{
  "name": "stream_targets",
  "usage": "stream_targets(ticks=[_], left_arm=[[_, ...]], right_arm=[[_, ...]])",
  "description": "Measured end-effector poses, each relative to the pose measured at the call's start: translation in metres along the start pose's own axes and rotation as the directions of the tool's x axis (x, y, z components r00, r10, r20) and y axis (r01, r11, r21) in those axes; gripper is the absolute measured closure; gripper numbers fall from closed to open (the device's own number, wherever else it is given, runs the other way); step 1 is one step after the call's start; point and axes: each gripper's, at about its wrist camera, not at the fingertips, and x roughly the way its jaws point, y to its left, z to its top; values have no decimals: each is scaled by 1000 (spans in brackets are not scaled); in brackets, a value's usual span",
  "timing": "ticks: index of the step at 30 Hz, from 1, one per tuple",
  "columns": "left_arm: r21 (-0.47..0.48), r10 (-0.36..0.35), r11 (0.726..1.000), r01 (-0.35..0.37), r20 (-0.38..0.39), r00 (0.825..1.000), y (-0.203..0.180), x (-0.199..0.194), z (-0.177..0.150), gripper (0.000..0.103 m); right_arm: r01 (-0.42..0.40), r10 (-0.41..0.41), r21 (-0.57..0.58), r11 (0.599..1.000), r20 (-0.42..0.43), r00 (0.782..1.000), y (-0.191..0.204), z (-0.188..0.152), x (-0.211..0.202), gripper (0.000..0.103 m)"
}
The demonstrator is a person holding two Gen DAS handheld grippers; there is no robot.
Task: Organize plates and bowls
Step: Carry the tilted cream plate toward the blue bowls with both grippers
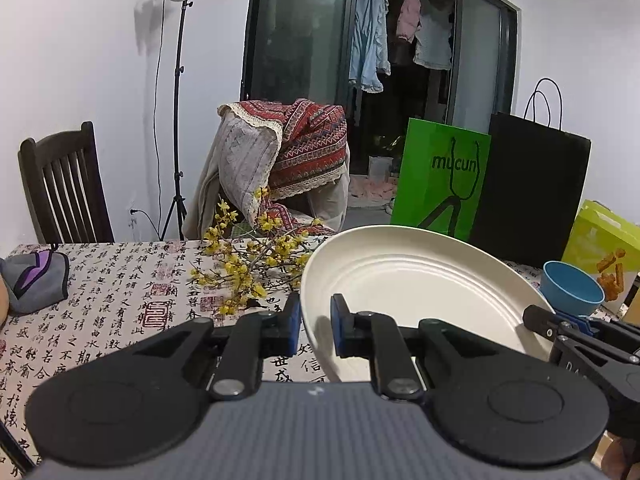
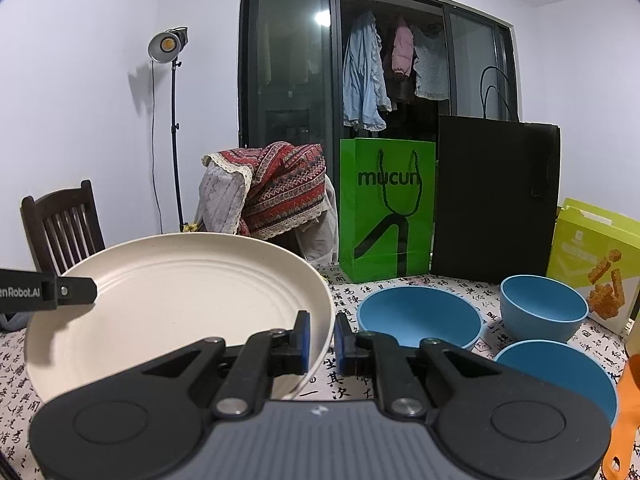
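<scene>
Both the left gripper [image 1: 316, 330] and the right gripper [image 2: 322, 342] look alike: black plastic linkage arms with silver pivot screws, blue pads lining the fingertips [image 2: 303, 338], round black discs either side, and a ribbed grey housing behind.

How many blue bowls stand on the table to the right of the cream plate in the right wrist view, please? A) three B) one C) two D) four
A: three blue bowls show there, a wide one next to the cream plate, a deeper one behind it towards the snack box, and a third nearest the camera.
</scene>
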Motion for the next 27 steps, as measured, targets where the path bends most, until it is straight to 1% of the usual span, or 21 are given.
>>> stream_targets(ticks=[8, 27], left_arm=[[10, -4, 1000, 4, 10, 1000, -3, -3, -2, 88], [58, -35, 998, 34, 25, 999, -19, -11, -9, 88]], right_arm=[[3, -3, 5, 1000, 11, 1000, 0, 0, -3, 91], [25, -26, 14, 1000, 46, 999, -16, -6, -20, 91]])
